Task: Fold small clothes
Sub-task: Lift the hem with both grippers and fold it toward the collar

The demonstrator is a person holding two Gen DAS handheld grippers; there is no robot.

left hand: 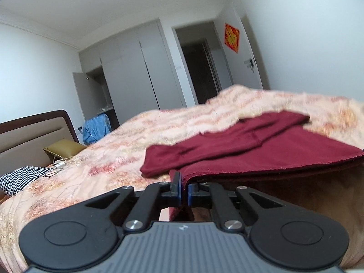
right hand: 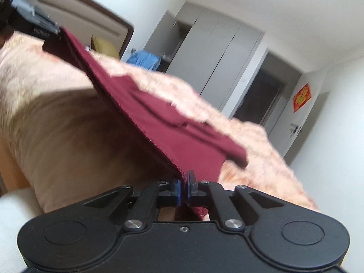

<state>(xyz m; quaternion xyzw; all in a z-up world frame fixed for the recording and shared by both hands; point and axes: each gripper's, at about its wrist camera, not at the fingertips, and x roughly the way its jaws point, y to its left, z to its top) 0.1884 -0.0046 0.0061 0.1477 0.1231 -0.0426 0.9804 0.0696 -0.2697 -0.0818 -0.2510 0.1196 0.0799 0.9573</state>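
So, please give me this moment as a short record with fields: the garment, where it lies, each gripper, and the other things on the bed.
garment: dark red garment, sleeves folded in over the body
surface: floral blanket on a bed
left gripper: shut on the near hem corner
right gripper: shut on the other hem corner
hem: stretched between both grippers, raised off the blanket
other things: olive pillow, checked pillow, both near the headboard
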